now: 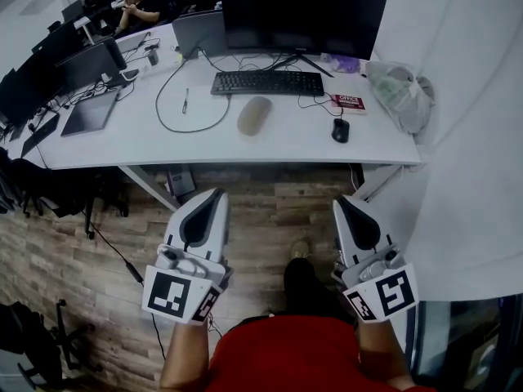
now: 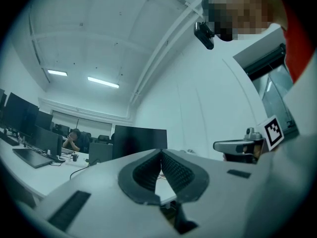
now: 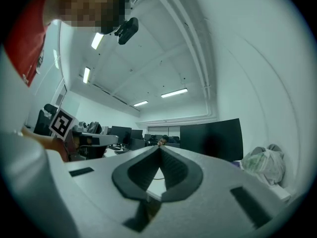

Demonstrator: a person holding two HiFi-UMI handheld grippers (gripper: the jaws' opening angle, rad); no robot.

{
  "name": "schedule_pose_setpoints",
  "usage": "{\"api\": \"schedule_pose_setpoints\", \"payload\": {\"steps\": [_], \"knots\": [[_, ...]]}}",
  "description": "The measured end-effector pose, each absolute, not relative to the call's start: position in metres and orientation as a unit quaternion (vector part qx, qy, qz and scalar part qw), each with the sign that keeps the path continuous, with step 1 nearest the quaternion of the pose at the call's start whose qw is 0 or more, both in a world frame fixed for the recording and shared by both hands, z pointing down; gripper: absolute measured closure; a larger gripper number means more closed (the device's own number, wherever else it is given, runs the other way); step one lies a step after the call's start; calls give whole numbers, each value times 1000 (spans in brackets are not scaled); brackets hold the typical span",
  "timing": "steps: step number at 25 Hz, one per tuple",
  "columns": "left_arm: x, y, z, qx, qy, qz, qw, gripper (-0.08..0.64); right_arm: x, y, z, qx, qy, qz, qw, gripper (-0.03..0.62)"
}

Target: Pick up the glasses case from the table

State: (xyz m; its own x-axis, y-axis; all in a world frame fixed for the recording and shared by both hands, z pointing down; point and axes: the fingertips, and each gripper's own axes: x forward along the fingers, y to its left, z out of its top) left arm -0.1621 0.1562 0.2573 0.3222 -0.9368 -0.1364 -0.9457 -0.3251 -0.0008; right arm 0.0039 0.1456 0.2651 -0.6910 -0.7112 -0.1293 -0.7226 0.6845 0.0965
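Note:
The beige oval glasses case [image 1: 254,115] lies on the white table [image 1: 122,141], just in front of the black keyboard [image 1: 267,82]. My left gripper [image 1: 218,194] and right gripper [image 1: 339,202] hang side by side over the wooden floor, short of the table's near edge and well apart from the case. Both point toward the table. In the left gripper view the left gripper [image 2: 160,151] has its jaws closed together with nothing between them. The right gripper [image 3: 159,148] in its own view is likewise shut and empty. The case is not visible in either gripper view.
A large monitor [image 1: 304,13] stands behind the keyboard. A mouse [image 1: 341,130], a red booklet [image 1: 349,103] and a plastic bag [image 1: 400,95] lie to the right. A pen [image 1: 186,100], a looping cable, a tablet [image 1: 90,111] and laptops sit left. A person sits at the far left.

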Motion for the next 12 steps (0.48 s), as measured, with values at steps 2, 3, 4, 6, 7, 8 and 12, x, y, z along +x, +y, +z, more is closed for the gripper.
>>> {"api": "schedule_pose_setpoints", "payload": {"steps": [2,3,4,6,7,8,12], "knots": [[-163,131,261,-809,585,48,39,549,2,119,266,-384,919,72,45,588],[-162,117,263,-807,587,45,37,549,2,103,266,-382,920,73,47,588],[-162,102,265,-806,589,41,36,549,3,87,267,-379,921,74,47,588],[-160,70,270,-803,594,33,31,549,6,55,268,-376,922,75,48,588],[-160,54,272,-801,597,28,29,549,8,38,268,-374,923,75,48,588],[-160,38,274,-799,600,24,26,549,10,22,268,-372,924,76,47,588],[-156,-29,283,-788,615,11,15,549,21,-47,269,-361,929,72,40,588]]}}
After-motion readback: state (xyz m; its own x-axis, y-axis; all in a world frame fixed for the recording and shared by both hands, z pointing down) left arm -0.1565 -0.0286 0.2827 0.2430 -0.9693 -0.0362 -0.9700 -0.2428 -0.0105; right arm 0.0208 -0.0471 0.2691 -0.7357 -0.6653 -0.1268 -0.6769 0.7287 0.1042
